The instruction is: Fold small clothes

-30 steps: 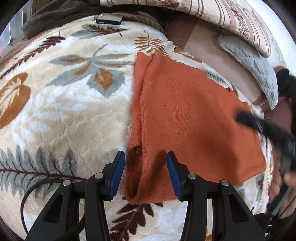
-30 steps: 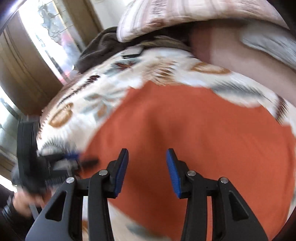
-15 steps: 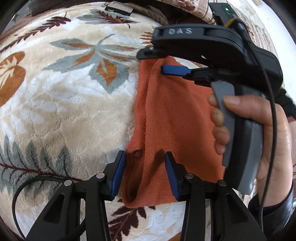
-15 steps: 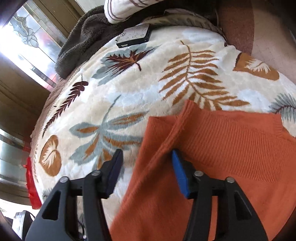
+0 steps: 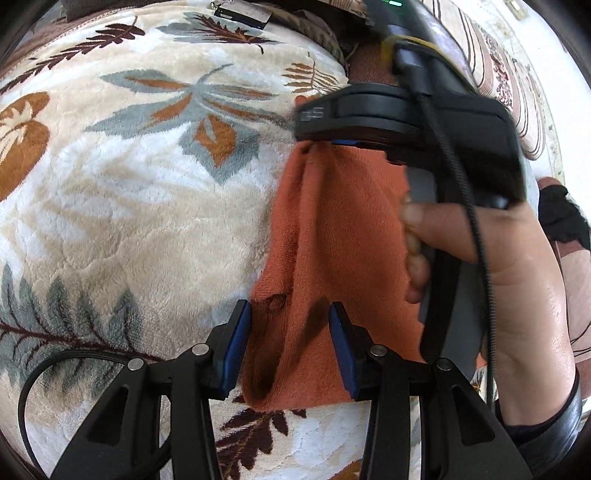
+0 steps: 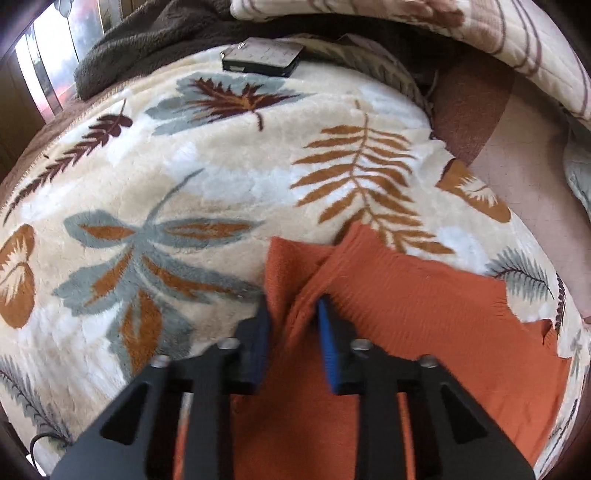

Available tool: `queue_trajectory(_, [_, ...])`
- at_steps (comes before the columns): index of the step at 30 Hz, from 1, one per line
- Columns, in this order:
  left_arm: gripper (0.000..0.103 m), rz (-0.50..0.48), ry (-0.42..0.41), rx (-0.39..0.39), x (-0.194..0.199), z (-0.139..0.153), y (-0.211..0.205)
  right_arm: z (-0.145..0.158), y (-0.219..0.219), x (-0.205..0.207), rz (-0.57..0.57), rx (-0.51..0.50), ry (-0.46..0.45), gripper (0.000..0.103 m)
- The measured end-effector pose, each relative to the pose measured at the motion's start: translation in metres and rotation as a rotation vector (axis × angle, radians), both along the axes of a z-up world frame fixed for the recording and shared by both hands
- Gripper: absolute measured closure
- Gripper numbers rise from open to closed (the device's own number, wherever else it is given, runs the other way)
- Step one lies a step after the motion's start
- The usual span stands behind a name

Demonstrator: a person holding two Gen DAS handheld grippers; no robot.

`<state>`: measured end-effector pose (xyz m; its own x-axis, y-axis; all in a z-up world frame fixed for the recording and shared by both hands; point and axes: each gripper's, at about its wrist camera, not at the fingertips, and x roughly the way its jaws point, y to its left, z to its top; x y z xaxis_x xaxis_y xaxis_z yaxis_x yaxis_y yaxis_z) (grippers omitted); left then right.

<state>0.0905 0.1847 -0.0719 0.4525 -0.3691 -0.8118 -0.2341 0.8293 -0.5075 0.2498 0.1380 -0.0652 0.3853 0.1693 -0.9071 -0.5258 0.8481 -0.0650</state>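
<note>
An orange knitted garment (image 5: pixel 332 236) lies flat on a leaf-patterned fleece blanket (image 5: pixel 129 206), with a narrow strip folded along its left edge. My left gripper (image 5: pixel 290 317) is open, its blue-padded jaws standing either side of the near left corner. My right gripper (image 6: pixel 293 314) is partly closed around the folded edge at the far left corner of the garment (image 6: pixel 406 314), the jaws still apart. The right gripper's body (image 5: pixel 406 122) and the hand holding it show in the left wrist view, covering the garment's right part.
A dark flat device (image 6: pixel 262 59) lies on the far edge of the blanket (image 6: pixel 184 166). A brown fleece throw (image 6: pixel 147 40) and a striped quilt (image 6: pixel 480 33) lie behind it. A pinkish sheet (image 6: pixel 524 147) is to the right.
My right gripper swept from over the garment's middle to its far left corner and its jaws have narrowed around the folded edge. My left gripper stayed at the near corner.
</note>
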Motion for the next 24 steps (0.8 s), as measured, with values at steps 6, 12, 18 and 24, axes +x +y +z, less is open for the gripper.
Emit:
queue_trajectory(6, [0.060,-0.004,-0.032,0.006,-0.004,0.002,0.012,0.017,-0.018,-0.002,0.001,0.087,-0.013,0.088])
queue_trajectory(12, [0.060,-0.023,-0.055,0.080,-0.004,0.005,0.010,0.027,-0.024,-0.004,-0.009,0.121,-0.012,0.088])
queue_trajectory(18, [0.060,-0.040,-0.062,0.127,0.001,0.009,0.001,0.035,-0.034,-0.006,-0.017,0.153,-0.012,0.089])
queue_trajectory(24, [0.054,-0.109,-0.058,0.148,0.010,0.004,-0.014,0.039,-0.041,-0.005,-0.022,0.182,-0.010,0.089])
